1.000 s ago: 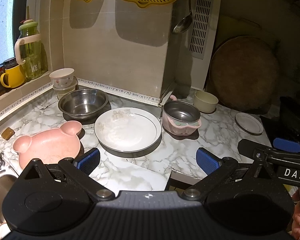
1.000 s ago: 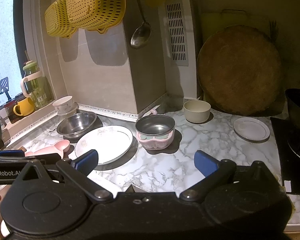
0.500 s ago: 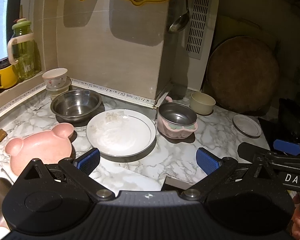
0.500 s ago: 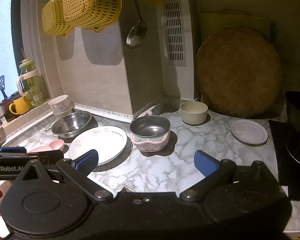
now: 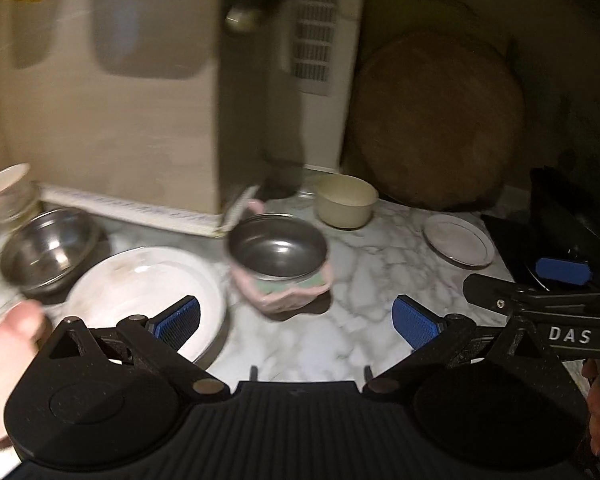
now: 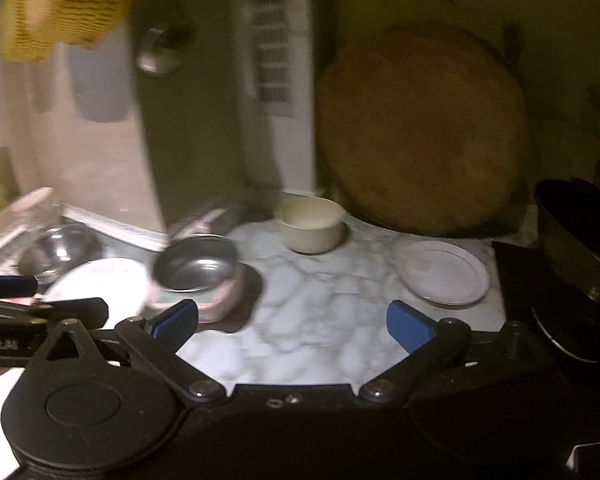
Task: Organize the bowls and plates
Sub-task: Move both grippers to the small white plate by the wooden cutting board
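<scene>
Both grippers — left gripper [image 5: 296,322], right gripper [image 6: 292,320] — hover with fingers spread, empty, near the pink bowl [image 5: 282,258] on the marble surface [image 5: 380,272].

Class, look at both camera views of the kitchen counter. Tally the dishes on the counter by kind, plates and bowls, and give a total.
Plates: 2, the large white plate and the small plate.
Bowls: 4, the steel bowl, the pink bowl with a metal liner, the cream bowl and the blurred white bowl at the far left.
Total: 6.
</scene>
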